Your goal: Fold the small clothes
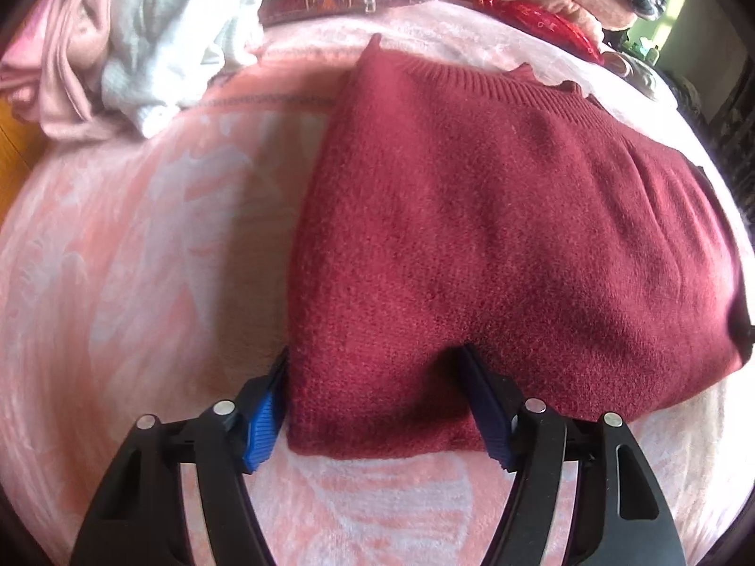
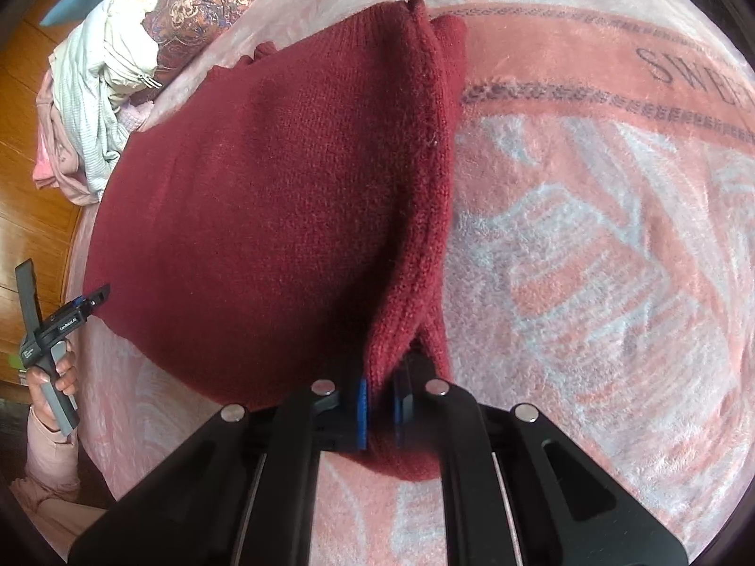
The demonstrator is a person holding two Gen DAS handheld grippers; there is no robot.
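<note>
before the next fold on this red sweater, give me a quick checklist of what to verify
1. Right gripper pinching the sweater edge: ok, fingers closed on the knit.
2. Left gripper gripping: not ok, fingers open, straddling the near corner.
3. Sweater lying flat on the blanket: ok, apart from the edge lifted by the right gripper.
4. Ribbed hem lined up: cannot tell, far corners curl.
5. Clothes pile clear of the sweater: ok, apart.
6. Layers underneath even: cannot tell, hidden.
</note>
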